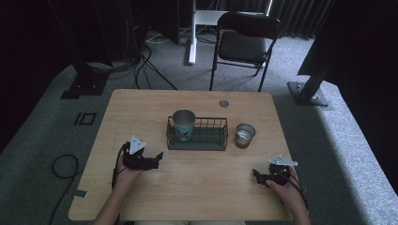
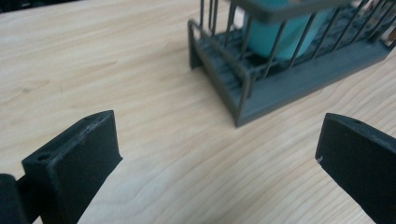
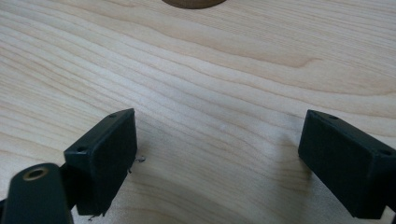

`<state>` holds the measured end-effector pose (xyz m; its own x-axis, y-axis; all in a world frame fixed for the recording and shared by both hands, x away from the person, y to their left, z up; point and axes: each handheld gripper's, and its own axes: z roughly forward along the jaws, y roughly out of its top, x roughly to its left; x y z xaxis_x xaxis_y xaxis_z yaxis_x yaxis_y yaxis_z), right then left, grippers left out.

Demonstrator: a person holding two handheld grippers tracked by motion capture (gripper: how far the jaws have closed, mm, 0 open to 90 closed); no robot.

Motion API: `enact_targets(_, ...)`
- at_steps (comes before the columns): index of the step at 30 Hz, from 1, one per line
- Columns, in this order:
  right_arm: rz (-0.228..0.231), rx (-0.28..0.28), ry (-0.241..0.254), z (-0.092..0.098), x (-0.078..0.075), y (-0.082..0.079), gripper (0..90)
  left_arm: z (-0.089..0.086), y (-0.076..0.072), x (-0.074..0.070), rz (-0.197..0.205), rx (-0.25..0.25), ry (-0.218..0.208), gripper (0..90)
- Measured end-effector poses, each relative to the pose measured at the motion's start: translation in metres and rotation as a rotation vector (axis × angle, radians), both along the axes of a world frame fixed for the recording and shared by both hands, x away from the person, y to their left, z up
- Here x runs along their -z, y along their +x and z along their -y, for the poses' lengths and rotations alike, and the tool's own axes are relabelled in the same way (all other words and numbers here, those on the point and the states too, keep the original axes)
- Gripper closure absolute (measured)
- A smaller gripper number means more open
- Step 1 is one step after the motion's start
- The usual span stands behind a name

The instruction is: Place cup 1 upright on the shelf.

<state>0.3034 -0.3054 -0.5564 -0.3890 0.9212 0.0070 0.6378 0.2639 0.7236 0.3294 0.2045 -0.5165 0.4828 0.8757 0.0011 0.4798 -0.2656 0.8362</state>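
A dark wire basket (image 1: 206, 138) sits at the middle of the wooden table (image 1: 141, 108). A teal cup with a metal rim (image 1: 183, 123) stands upright in the basket's left end. A small metal cup (image 1: 244, 134) stands on the table just right of the basket. My left gripper (image 1: 157, 161) is open, low over the table, left of and nearer than the basket. In the left gripper view its jaws (image 2: 217, 135) are spread wide, with the basket's corner (image 2: 243, 93) and the teal cup (image 2: 280, 32) ahead. My right gripper (image 1: 257, 174) is open near the front right, its jaws (image 3: 219, 126) over bare wood.
A round grommet (image 1: 224, 103) is set in the table's far side. A black chair (image 1: 244, 42) and a white post (image 1: 192, 37) stand behind the table. Black stand feet (image 1: 84, 86) and cables (image 1: 63, 164) lie on the grey carpet.
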Motion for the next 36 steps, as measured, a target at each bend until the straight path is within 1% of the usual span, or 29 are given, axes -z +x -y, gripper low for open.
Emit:
enact_targets(3,0.0,0.0,0.001,0.0,0.0,0.0,11.3,-0.005,-0.002,0.005,-0.013,-0.009,-0.002,0.3)
enact_targets(5,0.0,0.0,0.001,0.0,0.0,0.0,11.2,-0.01,-0.004,0.008,-0.024,-0.017,0.005,0.3)
enact_targets(8,0.001,0.0,0.001,0.0,0.0,0.0,11.3,-0.017,-0.005,0.012,-0.037,-0.037,0.003,0.3)
enact_targets(13,0.0,0.0,0.001,0.0,0.0,0.0,11.2,-0.024,-0.007,0.016,-0.062,-0.05,0.018,0.3)
enact_targets(17,0.001,0.0,0.001,0.0,0.0,0.0,11.2,-0.03,-0.01,0.017,-0.067,-0.07,0.014,0.3)
enact_targets(21,0.001,0.0,0.001,0.0,0.0,0.0,11.2,-0.038,-0.014,0.02,-0.08,-0.092,0.031,0.3)
enact_targets(25,0.001,0.0,0.001,0.0,0.0,0.0,11.2,-0.045,-0.019,0.022,-0.089,-0.104,0.034,0.3)
enact_targets(27,0.0,0.0,0.001,0.0,0.0,0.0,11.2,-0.048,-0.022,0.022,-0.088,-0.118,0.033,0.3)
enact_targets(30,0.001,0.0,0.001,0.0,0.0,0.0,11.2,-0.052,-0.026,0.024,-0.097,-0.14,0.027,0.3)
enact_targets(36,0.001,0.0,0.001,0.0,0.0,0.0,11.2,-0.057,-0.034,0.027,-0.121,-0.191,0.054,0.3)
